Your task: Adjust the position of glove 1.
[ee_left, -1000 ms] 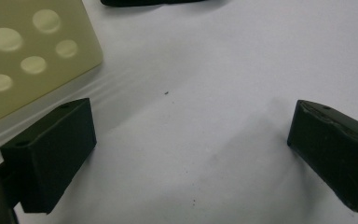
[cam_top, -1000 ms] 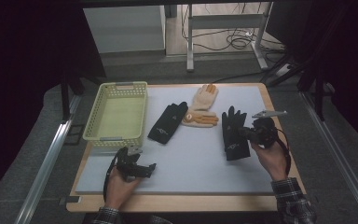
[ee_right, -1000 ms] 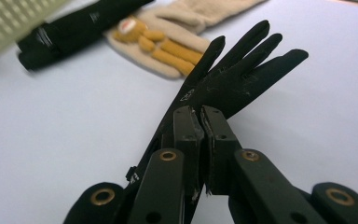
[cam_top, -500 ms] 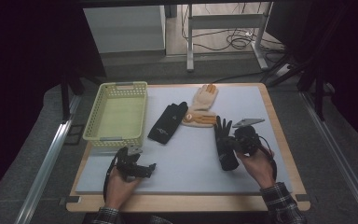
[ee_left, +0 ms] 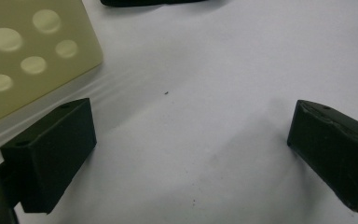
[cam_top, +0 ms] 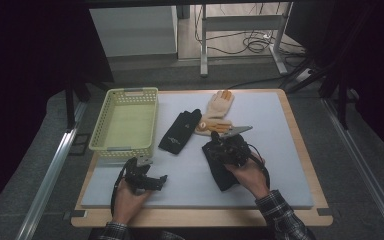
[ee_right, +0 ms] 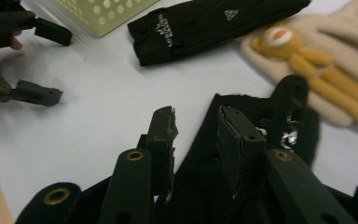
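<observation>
A black glove [cam_top: 223, 176] [ee_right: 261, 116] lies on the white mat under my right gripper [cam_top: 219, 146] [ee_right: 196, 133]. Its jaws have just been opening and now stand a little apart over the glove's edge, with no pad pressing on it. A second black glove [cam_top: 180, 131] [ee_right: 205, 23] lies near the middle of the mat. Two beige gloves with orange fingers [cam_top: 219, 106] [ee_right: 317, 93] rest behind it. My left gripper [cam_top: 152, 170] [ee_left: 191, 144] sits low on the mat by the basket's near corner, its jaws wide open with nothing between them.
A pale yellow perforated basket [cam_top: 102, 131] [ee_left: 28, 60] [ee_right: 107, 11] stands at the mat's left and looks empty. The white mat [cam_top: 280, 165] covers a wooden table, whose edge shows around it. Table legs and cables stand on the floor beyond the far edge.
My right gripper has moved left and nearer with the black glove under it, and its jaws have parted. The left gripper has stayed where it was.
</observation>
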Demonstrator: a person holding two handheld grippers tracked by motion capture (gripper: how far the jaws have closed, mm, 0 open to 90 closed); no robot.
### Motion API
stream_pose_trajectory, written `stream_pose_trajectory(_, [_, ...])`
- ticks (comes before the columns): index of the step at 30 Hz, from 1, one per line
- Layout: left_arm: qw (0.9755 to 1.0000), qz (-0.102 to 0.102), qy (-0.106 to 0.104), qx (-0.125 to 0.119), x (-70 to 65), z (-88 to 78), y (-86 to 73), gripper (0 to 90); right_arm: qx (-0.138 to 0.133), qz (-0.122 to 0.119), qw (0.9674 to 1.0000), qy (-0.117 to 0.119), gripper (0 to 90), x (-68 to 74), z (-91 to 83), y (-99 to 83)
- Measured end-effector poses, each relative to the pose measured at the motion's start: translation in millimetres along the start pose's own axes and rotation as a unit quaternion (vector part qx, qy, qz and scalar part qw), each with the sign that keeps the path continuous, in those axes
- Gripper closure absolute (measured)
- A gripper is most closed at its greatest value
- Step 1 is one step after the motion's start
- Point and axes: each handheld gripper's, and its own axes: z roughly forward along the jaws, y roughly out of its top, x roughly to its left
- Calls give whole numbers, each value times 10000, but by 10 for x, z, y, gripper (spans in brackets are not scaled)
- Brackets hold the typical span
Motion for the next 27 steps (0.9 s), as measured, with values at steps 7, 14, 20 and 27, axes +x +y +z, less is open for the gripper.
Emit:
stream_pose_trajectory(7, [10000,23,-1,19,3,-2,1,15,107,33,9990,-436,731,-280,-181,-249])
stream_pose_trajectory(14, [10000,20,4,20,2,-2,1,14,284,233,9977,-568,881,-481,-295,-730])
stream_pose_trajectory(20, [10000,20,5,18,2,-2,1,14,382,276,9974,-552,883,-442,-256,-1047])
stream_pose_trajectory(27, [10000,17,3,19,1,-2,1,14,300,209,9988,-310,882,-276,-202,-1038])
